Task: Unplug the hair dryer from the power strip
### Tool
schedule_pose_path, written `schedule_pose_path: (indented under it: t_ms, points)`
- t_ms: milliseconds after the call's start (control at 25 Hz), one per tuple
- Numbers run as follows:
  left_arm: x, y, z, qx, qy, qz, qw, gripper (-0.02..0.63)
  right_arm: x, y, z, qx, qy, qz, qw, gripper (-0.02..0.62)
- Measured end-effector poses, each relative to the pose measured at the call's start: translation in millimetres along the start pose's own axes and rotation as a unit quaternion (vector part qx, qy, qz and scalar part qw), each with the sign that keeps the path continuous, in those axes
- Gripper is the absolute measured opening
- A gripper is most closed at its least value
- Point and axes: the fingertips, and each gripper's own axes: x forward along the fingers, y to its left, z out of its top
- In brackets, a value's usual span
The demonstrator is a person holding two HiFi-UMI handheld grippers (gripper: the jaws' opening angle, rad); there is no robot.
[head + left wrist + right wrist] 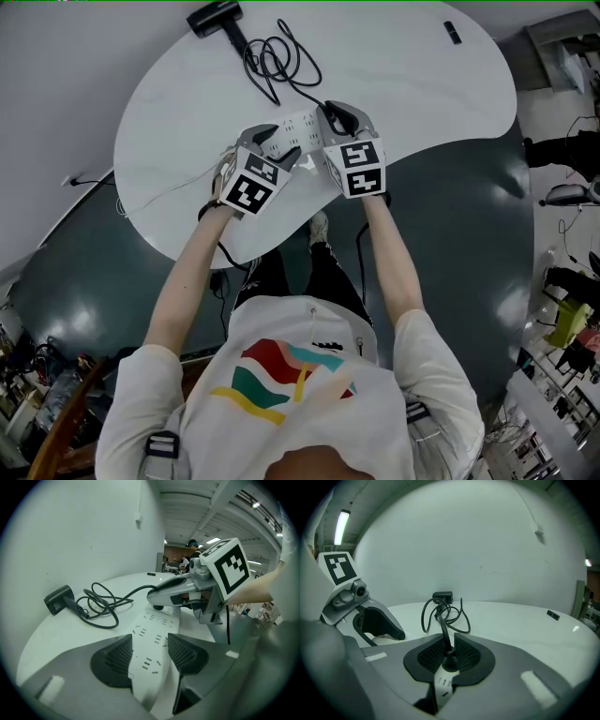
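A white power strip (pixel 298 126) lies on the white table (pixel 412 94) between my two grippers. My left gripper (pixel 149 649) is shut on the strip's (pixel 150 639) near end, with a pad against each long side. My right gripper (pixel 449 641) is shut on the black plug (pixel 450 662) that stands in the strip's (pixel 442 686) far end. From the plug the black cord (pixel 440 616) runs in loose loops to the black hair dryer (pixel 442 596) lying at the table's far side (pixel 216 16). In the head view the left gripper (pixel 272 141) and right gripper (pixel 336 117) sit side by side.
A small black object (pixel 453 32) lies far right on the table. The strip's thin white cable (pixel 178 187) trails left over the table edge. Dark floor surrounds the table, and cluttered shelves (pixel 562 319) stand at the right. A person (pixel 192 545) stands far off.
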Motion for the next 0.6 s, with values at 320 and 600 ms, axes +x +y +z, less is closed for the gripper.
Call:
schedule_pose_path:
  t_ms: [320, 600]
  points:
    - [-1, 1, 0, 0.004, 0.007, -0.003, 1.0000, 0.235, -3, 0, 1, 0.044, -0.001, 0.063, 0.997, 0.058]
    - [-14, 4, 14, -0.029, -0.018, -0.015, 0.9993, 0.236, -15, 20, 37, -0.132, -0.038, 0.040, 0.990, 0.051]
